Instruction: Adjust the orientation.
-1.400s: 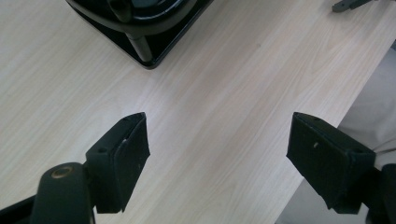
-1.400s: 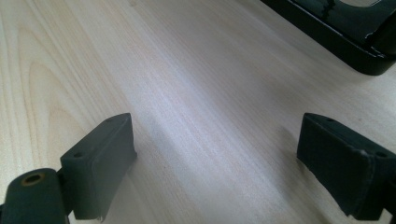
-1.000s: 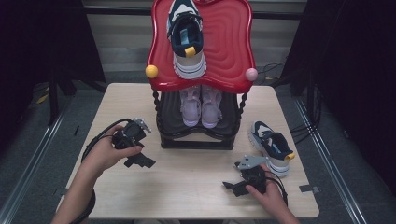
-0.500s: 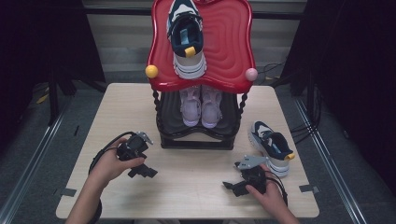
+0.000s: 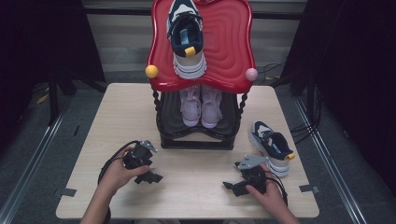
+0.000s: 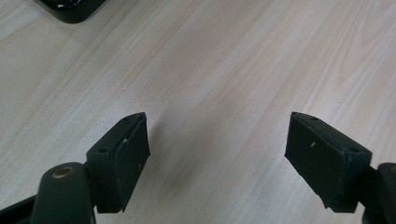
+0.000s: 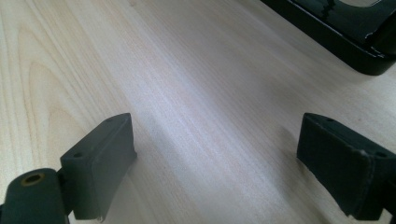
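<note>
- The left gripper (image 5: pixel 148 178) rests low at 7 o'clock on the pale wooden table (image 5: pixel 116 107); its black jaws stand wide apart with only bare wood between them.
- The right gripper (image 5: pixel 229 185) sits at 5 o'clock, jaws also wide apart and holding nothing.
- The navy, white and grey sneaker with a yellow heel tab (image 5: pixel 272 147) lies at 4 o'clock, just beside the right gripper.
- The black two-level shoe rack with a glossy red top tray (image 5: pixel 229 51) stands at 12 o'clock; a matching sneaker (image 5: pixel 187 39) is on the tray, and pale pink shoes (image 5: pixel 201 105) are below.
- Open wood lies between both grippers; the near table edge is close.
</note>
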A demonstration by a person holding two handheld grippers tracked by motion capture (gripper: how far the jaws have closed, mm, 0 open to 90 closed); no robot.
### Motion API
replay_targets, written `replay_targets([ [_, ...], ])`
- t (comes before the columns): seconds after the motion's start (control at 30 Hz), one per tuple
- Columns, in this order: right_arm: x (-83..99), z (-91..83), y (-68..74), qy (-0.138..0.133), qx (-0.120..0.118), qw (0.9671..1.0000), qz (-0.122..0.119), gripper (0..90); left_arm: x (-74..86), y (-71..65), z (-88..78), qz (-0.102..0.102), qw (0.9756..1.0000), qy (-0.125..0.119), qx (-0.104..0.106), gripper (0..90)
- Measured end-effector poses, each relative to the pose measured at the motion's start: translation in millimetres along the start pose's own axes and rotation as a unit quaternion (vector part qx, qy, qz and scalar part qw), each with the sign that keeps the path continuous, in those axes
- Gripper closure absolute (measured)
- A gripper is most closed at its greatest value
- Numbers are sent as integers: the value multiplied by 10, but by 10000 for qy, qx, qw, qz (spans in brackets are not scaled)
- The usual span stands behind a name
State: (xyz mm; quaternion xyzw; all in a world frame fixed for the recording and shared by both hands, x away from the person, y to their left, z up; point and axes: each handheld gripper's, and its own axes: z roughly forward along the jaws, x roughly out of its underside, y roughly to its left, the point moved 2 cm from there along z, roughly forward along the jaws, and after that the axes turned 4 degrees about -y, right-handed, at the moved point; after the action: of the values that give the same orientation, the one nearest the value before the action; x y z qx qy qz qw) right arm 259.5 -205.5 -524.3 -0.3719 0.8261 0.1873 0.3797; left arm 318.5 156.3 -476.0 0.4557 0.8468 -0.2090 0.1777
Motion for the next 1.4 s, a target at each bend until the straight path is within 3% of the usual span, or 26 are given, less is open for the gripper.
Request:
replay_targets([
  [0.27,0,0,0,4,-11,10000,0,106,122,15,154,20,9995,-274,-166,205],
  [0.53,0,1,-3,-6,-5,10000,-13,106,215,1,207,246,9973,-607,-340,163],
  [0.7,0,3,-3,-11,-14,10000,-23,106,292,-42,249,433,9921,-973,-664,152],
  [0.97,-1,2,-2,-2,-15,10000,-8,106,396,-59,274,390,9853,-1475,-763,137],
  [1.23,-1,1,-1,-1,-16,10000,-10,106,447,-70,297,393,9813,-1730,-753,108],
  [1.4,2,-2,-2,5,-58,10000,-37,104,452,-73,299,387,9809,-1751,-752,105],
])
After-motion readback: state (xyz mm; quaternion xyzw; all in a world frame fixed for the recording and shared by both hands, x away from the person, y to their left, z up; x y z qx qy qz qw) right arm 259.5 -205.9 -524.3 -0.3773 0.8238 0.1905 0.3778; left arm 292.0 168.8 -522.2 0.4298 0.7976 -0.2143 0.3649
